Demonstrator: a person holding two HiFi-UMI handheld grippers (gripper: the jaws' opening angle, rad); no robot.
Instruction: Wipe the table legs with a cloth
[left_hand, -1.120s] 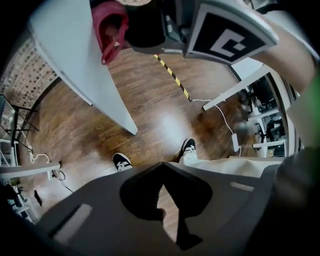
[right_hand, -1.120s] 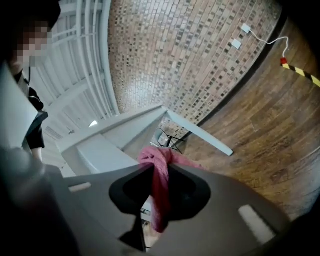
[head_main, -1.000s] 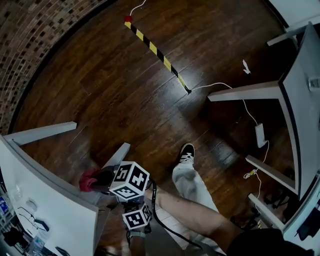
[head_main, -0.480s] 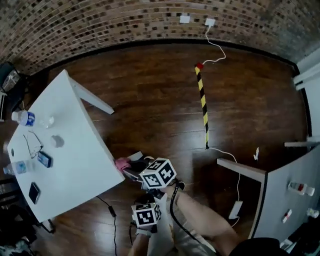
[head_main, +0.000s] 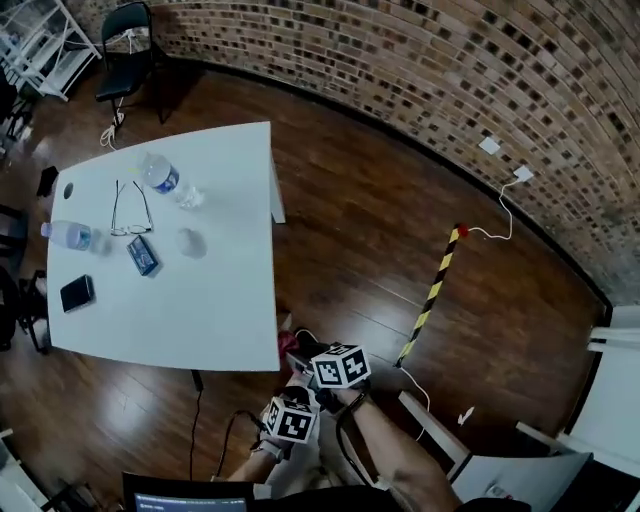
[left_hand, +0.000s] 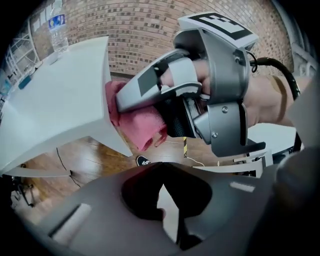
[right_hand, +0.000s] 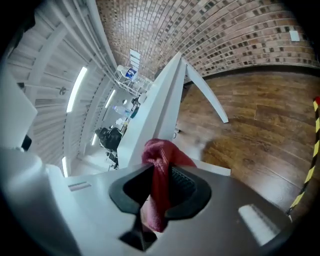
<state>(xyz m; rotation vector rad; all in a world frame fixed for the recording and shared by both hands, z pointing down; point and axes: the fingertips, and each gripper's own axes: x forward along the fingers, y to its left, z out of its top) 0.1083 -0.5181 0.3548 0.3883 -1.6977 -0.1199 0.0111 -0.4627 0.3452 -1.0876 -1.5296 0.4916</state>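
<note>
Cloth (head_main: 288, 344), red, sits right at the worktop's (head_main: 200, 310) 5 o'clock corner in the head view. The right gripper (head_main: 303, 352) has it, and the left gripper (head_main: 285, 425) is tucked in just behind at 6 o'clock. I'd call this the wiping step, up where the near leg meets the corner. Half a second back the worktop lay out at 9 o'clock; now it fills 10 o'clock, the brick wall sweeps across 1 o'clock, and the cloth hasn't left that corner.

Over to the left gripper view: the cloth (left_hand: 137, 125) is pressed against the worktop's (left_hand: 55, 100) corner under the right gripper (left_hand: 150, 95). The left gripper (left_hand: 162, 200) itself is closed on nothing.

Right gripper view: the right gripper (right_hand: 157, 200) is clamped on the cloth (right_hand: 159, 170), which bunches up at 12 o'clock, and a far table leg (right_hand: 207, 97) slants off at 1 o'clock. The next move, I reckon, calls for a firm grip and a slide down the near leg.
</note>
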